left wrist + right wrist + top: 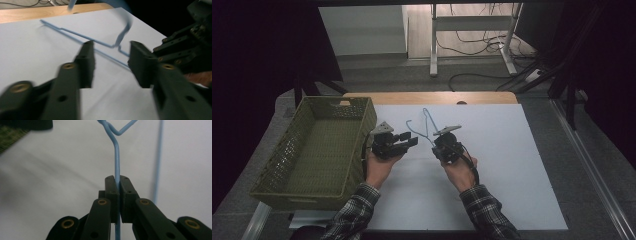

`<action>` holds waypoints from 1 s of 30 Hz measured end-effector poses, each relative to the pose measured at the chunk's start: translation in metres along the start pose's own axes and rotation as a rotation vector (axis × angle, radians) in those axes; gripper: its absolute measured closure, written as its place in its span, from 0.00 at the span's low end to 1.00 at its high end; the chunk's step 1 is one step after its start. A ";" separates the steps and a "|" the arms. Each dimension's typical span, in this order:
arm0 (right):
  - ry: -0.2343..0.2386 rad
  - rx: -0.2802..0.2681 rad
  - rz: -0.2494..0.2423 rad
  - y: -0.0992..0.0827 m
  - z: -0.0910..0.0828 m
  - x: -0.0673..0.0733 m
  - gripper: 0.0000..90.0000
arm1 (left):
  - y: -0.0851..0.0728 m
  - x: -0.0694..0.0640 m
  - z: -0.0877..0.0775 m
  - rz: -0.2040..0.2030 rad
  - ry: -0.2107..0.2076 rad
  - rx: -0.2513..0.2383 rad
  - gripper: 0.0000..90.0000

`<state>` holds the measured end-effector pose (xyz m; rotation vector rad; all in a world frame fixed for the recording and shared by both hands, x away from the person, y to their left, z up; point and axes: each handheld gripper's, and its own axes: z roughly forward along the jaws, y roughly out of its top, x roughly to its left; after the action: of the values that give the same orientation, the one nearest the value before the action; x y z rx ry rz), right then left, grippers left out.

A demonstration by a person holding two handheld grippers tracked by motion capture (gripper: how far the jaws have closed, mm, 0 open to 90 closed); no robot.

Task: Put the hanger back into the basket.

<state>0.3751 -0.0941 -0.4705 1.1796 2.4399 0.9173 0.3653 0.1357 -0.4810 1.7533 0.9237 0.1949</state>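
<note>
My right gripper (117, 183) is clamped on the wire of a blue hanger (116, 157), jaws pressed together around it. Right forearm comes up from the near edge of the table (512, 190), hand angled toward the far-left. The hanger (424, 125) sits mid-table, toward the far edge. My left gripper (411, 140) points right at the hanger, jaws apart, nothing between them. A green basket (282, 185) stands at the left edge.
</note>
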 end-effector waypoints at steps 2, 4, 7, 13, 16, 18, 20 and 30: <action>0.059 -0.035 0.023 0.005 -0.015 -0.006 0.97 | 0.005 -0.006 -0.005 0.012 -0.004 -0.005 0.43; 0.098 -0.053 0.039 0.008 -0.025 -0.010 0.97 | 0.007 -0.009 -0.008 0.017 -0.004 -0.005 0.36; 0.120 -0.063 0.041 0.010 -0.034 -0.012 0.97 | 0.013 -0.015 -0.015 0.042 -0.013 -0.005 0.30; 0.203 -0.056 0.048 0.005 -0.058 -0.017 0.97 | 0.020 -0.026 -0.028 0.083 -0.065 0.021 0.22; 0.226 -0.052 0.052 0.002 -0.063 -0.017 0.97 | 0.024 -0.037 -0.032 0.137 -0.099 0.038 0.27; 0.261 -0.051 0.046 -0.002 -0.069 -0.015 0.97 | 0.027 -0.045 -0.031 0.174 -0.098 0.033 0.38; 0.273 -0.052 0.049 -0.003 -0.070 -0.013 0.97 | 0.031 -0.051 -0.029 0.192 -0.097 0.026 0.42; 0.318 -0.034 0.018 -0.006 -0.070 -0.003 0.97 | 0.038 -0.056 -0.016 0.221 -0.118 0.018 0.77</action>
<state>0.3390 -0.1292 -0.4214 1.1182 2.6465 1.2297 0.3367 0.1058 -0.4248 1.8618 0.6477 0.2241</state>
